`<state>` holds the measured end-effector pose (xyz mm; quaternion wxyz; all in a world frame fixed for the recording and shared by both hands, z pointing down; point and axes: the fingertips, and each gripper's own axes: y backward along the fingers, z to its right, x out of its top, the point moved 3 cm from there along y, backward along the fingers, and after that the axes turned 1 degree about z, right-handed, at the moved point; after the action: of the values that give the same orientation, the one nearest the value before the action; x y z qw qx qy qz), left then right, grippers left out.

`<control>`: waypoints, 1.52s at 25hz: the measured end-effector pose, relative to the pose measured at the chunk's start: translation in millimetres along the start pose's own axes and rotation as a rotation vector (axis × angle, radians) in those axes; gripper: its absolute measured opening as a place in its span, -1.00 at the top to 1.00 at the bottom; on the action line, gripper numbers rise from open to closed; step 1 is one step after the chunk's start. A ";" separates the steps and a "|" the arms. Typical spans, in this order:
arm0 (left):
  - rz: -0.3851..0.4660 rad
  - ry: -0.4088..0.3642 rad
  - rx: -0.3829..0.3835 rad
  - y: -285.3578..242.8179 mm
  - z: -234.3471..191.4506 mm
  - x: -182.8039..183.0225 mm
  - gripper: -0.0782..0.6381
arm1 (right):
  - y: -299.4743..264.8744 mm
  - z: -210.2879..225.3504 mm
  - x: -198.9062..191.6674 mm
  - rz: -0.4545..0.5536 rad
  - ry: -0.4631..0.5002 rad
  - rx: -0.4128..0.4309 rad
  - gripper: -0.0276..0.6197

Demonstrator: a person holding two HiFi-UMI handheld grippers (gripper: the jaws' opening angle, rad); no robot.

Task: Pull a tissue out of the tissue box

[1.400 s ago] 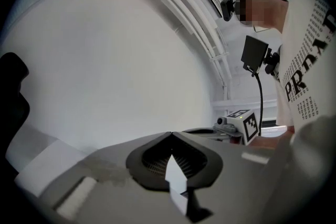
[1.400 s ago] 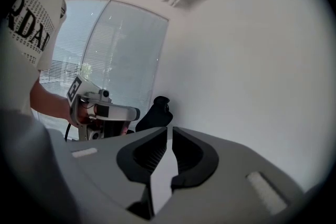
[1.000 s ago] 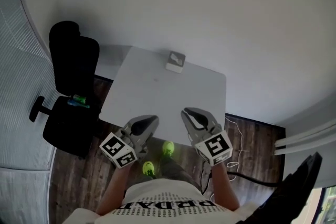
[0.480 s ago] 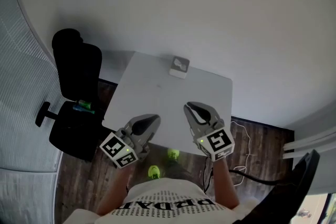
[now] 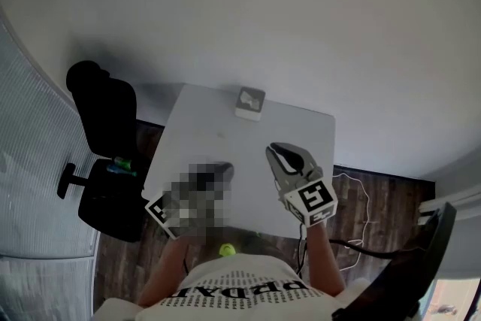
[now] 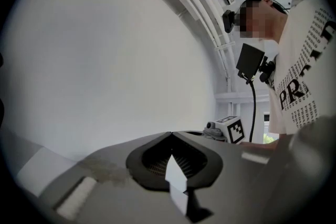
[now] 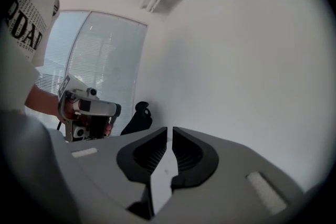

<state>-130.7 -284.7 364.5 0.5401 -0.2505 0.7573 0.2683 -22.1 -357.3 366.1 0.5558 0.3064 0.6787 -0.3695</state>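
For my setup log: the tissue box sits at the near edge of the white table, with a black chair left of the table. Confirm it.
One point is wrong. The head view shows the tissue box at the far edge of the white table, not the near edge. The black chair does stand left of the table.

tissue box [image 5: 249,103] on the table [image 5: 204,140] at its far edge, chair [image 5: 105,116] left of the table

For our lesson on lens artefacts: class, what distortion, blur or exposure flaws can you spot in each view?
Head view: wide-angle bending curves the blinds; a mosaic patch hides most of the left tongs. Left gripper view: dark round vignette, foreground soft. Right gripper view: same vignette, blinds washed pale.
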 end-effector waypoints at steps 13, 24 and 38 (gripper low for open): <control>-0.032 -0.008 0.080 -86.6 -45.3 -7.3 0.81 | -41.5 89.4 -8.5 0.013 -0.044 0.072 0.83; -0.066 0.029 0.147 -99.5 -68.0 -30.9 0.81 | -69.3 101.3 -28.3 -0.049 -0.005 0.101 0.83; -0.101 0.086 0.096 -104.0 -133.9 -60.9 0.81 | -136.4 86.9 -80.2 -0.243 0.108 0.074 0.48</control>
<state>-134.9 -445.9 444.9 0.5312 -0.2734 0.7783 0.1932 -73.4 -504.4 457.3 0.4582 0.2617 0.7256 -0.4418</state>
